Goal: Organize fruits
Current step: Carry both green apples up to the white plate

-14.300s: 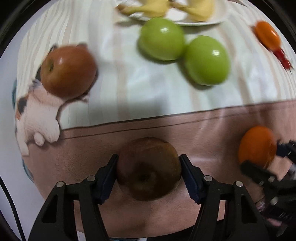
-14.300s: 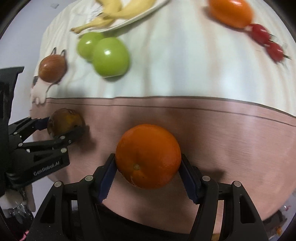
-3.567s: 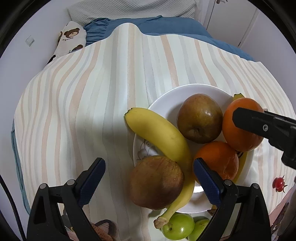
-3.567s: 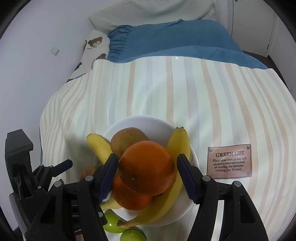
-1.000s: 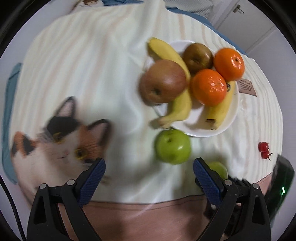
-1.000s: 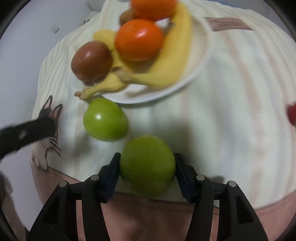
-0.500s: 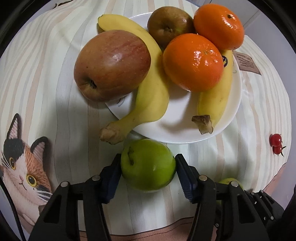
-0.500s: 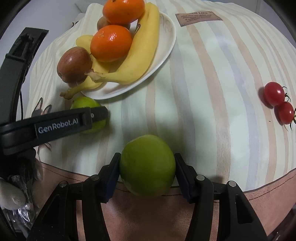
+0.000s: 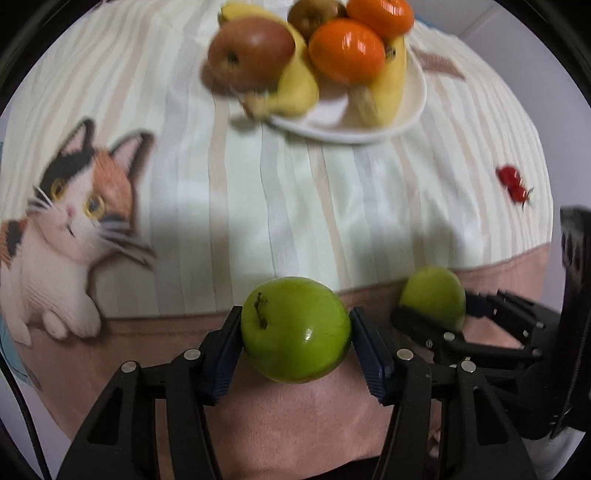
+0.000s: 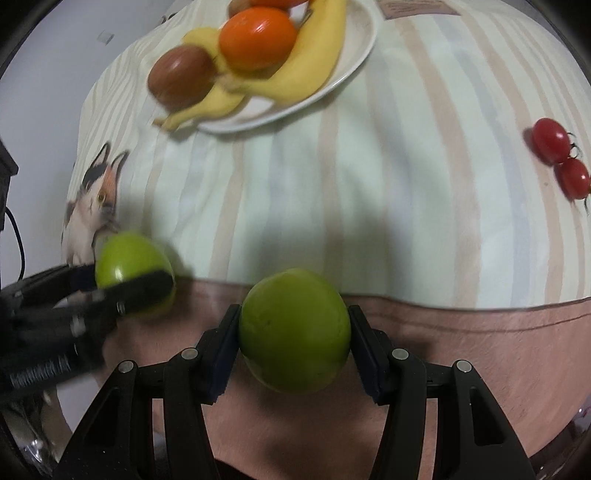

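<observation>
My left gripper [image 9: 295, 332] is shut on a green apple [image 9: 295, 328] and holds it above the pink band at the cloth's near edge. My right gripper [image 10: 293, 330] is shut on a second green apple [image 10: 293, 328]; it also shows in the left wrist view [image 9: 434, 295]. The left gripper's apple shows in the right wrist view [image 10: 131, 266]. A white plate [image 9: 410, 118] farther back holds a red apple [image 9: 251, 53], bananas [image 9: 299, 88], two oranges [image 9: 345, 50] and a brown fruit [image 9: 308, 14].
Two cherry tomatoes [image 10: 557, 158] lie on the striped cloth at the right. A printed cat [image 9: 70, 206] is on the cloth at the left. A label patch [image 10: 402, 7] lies beyond the plate.
Both grippers have pulled back from the plate toward the near edge, each carrying a green apple. The left gripper lifted its apple off the cloth.
</observation>
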`<state>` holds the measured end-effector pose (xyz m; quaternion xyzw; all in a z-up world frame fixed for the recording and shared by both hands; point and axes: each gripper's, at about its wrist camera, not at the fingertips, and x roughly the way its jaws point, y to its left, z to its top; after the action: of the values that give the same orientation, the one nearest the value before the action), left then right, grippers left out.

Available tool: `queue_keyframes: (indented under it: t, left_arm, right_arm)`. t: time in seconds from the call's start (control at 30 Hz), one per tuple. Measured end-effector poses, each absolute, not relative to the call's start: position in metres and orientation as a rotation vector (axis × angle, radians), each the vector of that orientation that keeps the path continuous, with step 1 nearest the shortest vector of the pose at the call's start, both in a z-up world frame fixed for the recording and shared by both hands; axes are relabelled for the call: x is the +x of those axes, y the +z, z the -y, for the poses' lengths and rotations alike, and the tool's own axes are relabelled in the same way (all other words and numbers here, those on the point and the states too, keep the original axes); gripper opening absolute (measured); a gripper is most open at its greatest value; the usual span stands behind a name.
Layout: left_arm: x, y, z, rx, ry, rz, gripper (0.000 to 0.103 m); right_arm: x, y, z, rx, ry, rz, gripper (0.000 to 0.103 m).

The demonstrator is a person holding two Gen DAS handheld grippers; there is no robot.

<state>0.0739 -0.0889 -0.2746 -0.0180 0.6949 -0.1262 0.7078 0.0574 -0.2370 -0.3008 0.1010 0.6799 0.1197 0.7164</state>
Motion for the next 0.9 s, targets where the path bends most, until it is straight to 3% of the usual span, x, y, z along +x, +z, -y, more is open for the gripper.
queue_keyframes:
  t: [0.33, 0.47, 0.7, 0.9]
  left_arm:
    - [0.092, -0.304, 0.092, -0.01, -0.306, -1.58, 0.055]
    - [0.091, -0.299, 0.127, 0.031, -0.311, -1.547, 0.054]
    - [0.105, -0.242, 0.149, -0.013, -0.354, -1.446, 0.054]
    - [0.169, -0.181, 0.131, -0.066, -0.39, -1.316, 0.054]
  right_arm:
    - [0.062, -0.317, 0.236, 0.192, 0.259, -1.531, 0.059]
    - [0.063, -0.313, 0.232, 0.188, 0.262, -1.525, 0.059]
    - [0.083, -0.285, 0.242, 0.251, 0.261, -1.469, 0.059]
    - [0.118, -0.242, 0.248, 0.335, 0.272, -1.343, 0.059]
